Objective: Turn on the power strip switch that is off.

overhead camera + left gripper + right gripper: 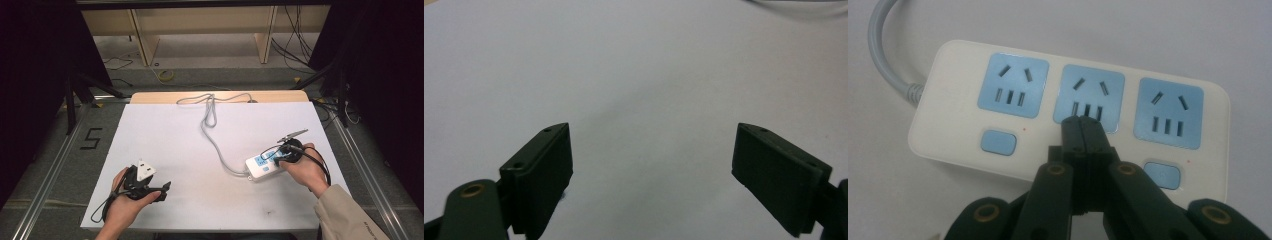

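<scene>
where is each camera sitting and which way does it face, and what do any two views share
High view: above the person's side, looking forward and down on the white table; both hands, left gripper.
Left gripper view: rides the left gripper, facing bare table between jaws standing apart.
Right gripper view: rides the right gripper, jaws together over the power strip.
Shared: high and right gripper views both show the power strip.
</scene>
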